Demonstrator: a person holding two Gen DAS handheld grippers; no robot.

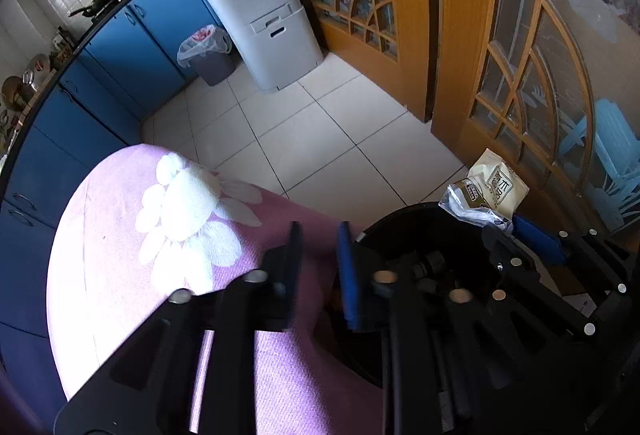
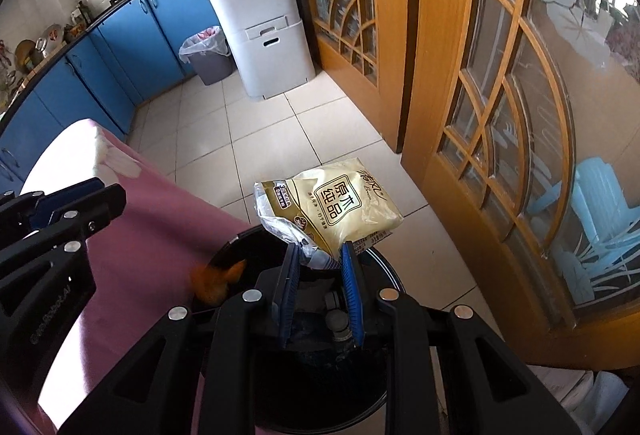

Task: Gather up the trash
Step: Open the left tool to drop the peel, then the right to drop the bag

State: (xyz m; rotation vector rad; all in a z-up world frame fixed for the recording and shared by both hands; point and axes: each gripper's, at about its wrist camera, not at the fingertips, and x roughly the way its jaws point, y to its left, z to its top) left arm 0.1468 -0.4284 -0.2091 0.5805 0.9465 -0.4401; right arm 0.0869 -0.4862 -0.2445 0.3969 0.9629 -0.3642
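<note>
Tiled kitchen floor (image 2: 280,139); round black bin (image 2: 390,275) below. Right gripper (image 2: 320,255) fingers clamp cream plastic wrapper (image 2: 340,211), 12 o'clock; centre over bin, then release. Left gripper (image 1: 320,235) fingers apart, empty.

Orange scrap (image 2: 216,281) blurred over black bin (image 2: 394,277), bin's inside dark, wrapper (image 2: 340,211) print unreadable

Cream packet (image 2: 340,211) (tool-pinched) over bin (image 2: 384,267)

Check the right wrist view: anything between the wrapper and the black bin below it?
Nothing visible blocks it. The right tool holds the wrapper by its lower edge, right above the black bin, whose mouth is open. A blurred orange thing shows at the bin's left rim, clear of the wrapper.
</note>
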